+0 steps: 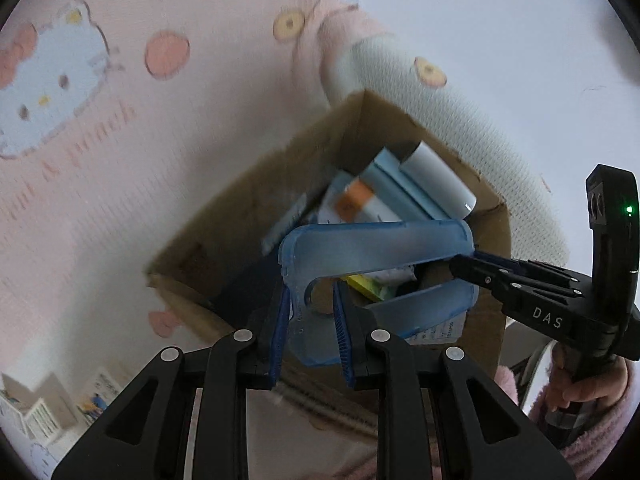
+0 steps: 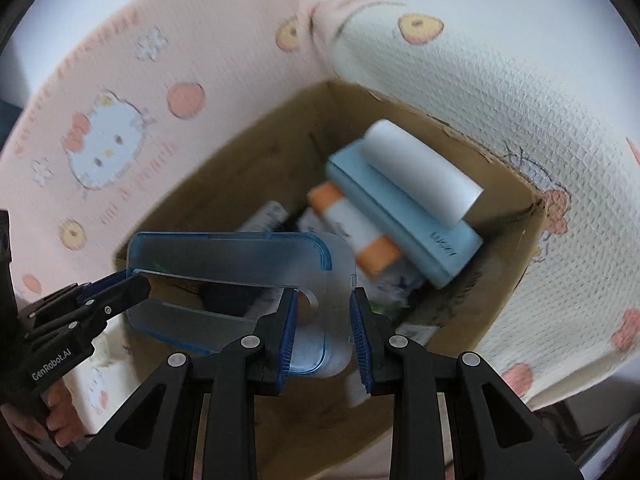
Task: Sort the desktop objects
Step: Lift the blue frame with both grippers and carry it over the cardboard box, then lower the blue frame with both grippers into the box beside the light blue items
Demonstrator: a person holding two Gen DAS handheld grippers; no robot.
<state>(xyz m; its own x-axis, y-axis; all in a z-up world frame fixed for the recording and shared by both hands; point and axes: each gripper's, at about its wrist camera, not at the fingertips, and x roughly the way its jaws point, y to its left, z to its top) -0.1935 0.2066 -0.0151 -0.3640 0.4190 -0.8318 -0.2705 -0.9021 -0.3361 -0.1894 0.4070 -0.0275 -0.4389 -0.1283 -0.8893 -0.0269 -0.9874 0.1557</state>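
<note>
A translucent blue plastic case (image 1: 372, 248) (image 2: 224, 256), hinged open, hangs over an open cardboard box (image 1: 224, 232) (image 2: 224, 176). My left gripper (image 1: 312, 320) is shut on one end of the case, its blue pads pressing the flat tab. My right gripper (image 2: 324, 328) is shut on the other end. Each gripper shows in the other's view, the right gripper (image 1: 464, 266) at the case's right edge and the left gripper (image 2: 136, 280) at its left edge. Inside the box lie a white cylinder (image 2: 424, 176), a light blue box (image 2: 400, 220) and an orange-capped tube (image 2: 352, 232).
The box stands on a pink cartoon-cat mat (image 1: 100, 100) (image 2: 120, 120), with a cream quilted cloth (image 2: 500, 92) along its far right side. A hand in a pink fleece sleeve (image 1: 580, 392) holds the right gripper's handle. Small white items (image 1: 40, 416) lie at lower left.
</note>
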